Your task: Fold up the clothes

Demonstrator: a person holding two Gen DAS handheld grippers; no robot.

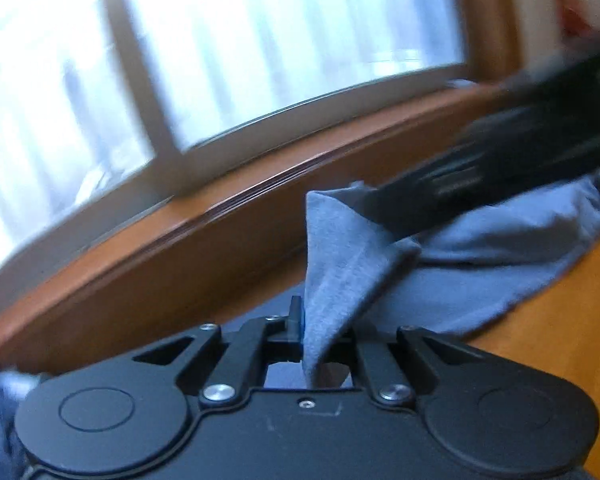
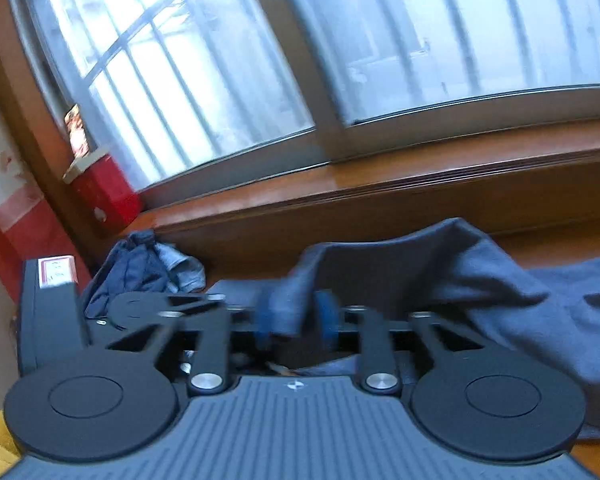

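Window (image 2: 220, 60) behind desk (image 1: 560, 300). Both tongs, left (image 1: 306, 328) and right (image 2: 296, 316), clenched on grey garment (image 1: 352, 248); thin pinch, cloth may slip during fold.

We cannot read any text in either view. To the left of the red box (image 2: 106, 196) on the window sill, a black device (image 2: 48, 312) carries a white label with a red border (image 2: 57, 271), but its print is too blurred and small. The box itself bears only a small white mark, unreadable.
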